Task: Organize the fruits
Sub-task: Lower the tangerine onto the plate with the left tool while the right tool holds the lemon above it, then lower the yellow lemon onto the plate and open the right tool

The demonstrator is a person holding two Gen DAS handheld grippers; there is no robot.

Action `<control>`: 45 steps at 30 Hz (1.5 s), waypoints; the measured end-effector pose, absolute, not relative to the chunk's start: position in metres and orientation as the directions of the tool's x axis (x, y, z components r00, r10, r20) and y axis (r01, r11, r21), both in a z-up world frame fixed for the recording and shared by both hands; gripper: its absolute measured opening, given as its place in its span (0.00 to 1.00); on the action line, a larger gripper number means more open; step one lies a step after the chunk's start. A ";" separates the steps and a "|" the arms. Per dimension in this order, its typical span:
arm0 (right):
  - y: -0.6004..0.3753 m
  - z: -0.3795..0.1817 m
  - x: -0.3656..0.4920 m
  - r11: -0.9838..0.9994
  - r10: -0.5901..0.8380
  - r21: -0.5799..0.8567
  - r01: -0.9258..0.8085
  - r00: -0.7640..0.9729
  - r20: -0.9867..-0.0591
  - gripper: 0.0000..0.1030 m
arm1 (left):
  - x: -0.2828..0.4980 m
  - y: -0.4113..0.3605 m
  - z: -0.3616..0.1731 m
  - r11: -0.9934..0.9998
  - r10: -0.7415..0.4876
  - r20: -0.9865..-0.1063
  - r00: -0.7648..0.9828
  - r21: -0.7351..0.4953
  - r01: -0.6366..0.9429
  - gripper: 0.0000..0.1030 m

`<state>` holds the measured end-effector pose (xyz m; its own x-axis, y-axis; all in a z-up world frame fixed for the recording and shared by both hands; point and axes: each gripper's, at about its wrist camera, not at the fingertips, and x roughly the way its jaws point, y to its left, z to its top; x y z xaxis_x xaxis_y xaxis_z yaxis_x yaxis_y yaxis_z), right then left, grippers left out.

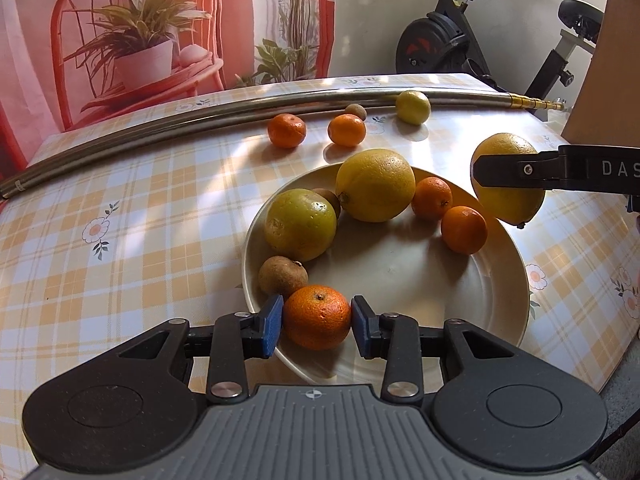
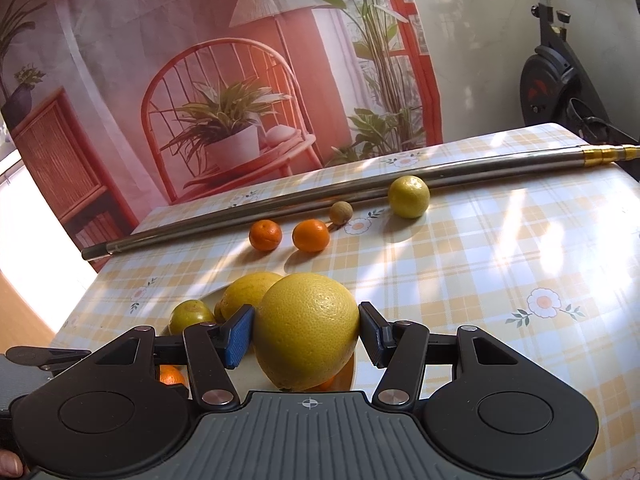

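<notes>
A cream plate (image 1: 500, 320) on the checked tablecloth holds two big yellow-green citrus fruits (image 1: 375, 185), two tangerines (image 1: 464, 229) and two small brown fruits (image 1: 283, 276). At its near rim my left gripper (image 1: 317, 324) is shut on another tangerine (image 1: 317, 308), blue pads against both its sides. My right gripper (image 2: 306, 332) is shut on a large yellow citrus (image 2: 306, 320). In the left wrist view that citrus (image 1: 508, 208) hangs over the plate's right rim. Two tangerines (image 1: 287, 130), a small brown fruit (image 1: 355, 111) and a yellow-green lemon (image 1: 413, 107) lie loose beyond the plate.
A long metal pole (image 1: 160, 128) lies across the far side of the table, just behind the loose fruit. An exercise bike (image 1: 440, 40) stands past the far right corner. A brown board (image 1: 600, 60) rises at the right edge. A printed curtain hangs behind.
</notes>
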<state>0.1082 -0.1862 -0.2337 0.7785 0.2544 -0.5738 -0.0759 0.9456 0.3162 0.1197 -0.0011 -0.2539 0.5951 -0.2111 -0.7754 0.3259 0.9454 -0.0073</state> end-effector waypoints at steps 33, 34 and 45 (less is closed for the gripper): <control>-0.114 -0.235 0.118 0.942 0.337 0.227 -0.249 0.674 -0.657 0.51 | 0.104 0.071 -0.208 0.981 -0.151 -0.617 0.772 -0.189 0.041 0.49; -0.108 -0.236 0.121 0.939 0.343 0.221 -0.263 0.664 -0.664 0.51 | 0.104 0.072 -0.208 0.981 -0.150 -0.615 0.774 -0.192 0.037 0.49; -0.085 -0.252 0.138 0.940 0.333 0.202 -0.274 0.617 -0.712 0.51 | 0.102 0.079 -0.216 0.980 -0.151 -0.624 0.766 -0.197 0.032 0.50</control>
<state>0.1378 -0.0846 -0.2523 0.6174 0.3335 -0.7125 -0.2744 0.9401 0.2023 0.1016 0.0788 -0.2158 0.7664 -0.1506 -0.6245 0.0319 0.9798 -0.1972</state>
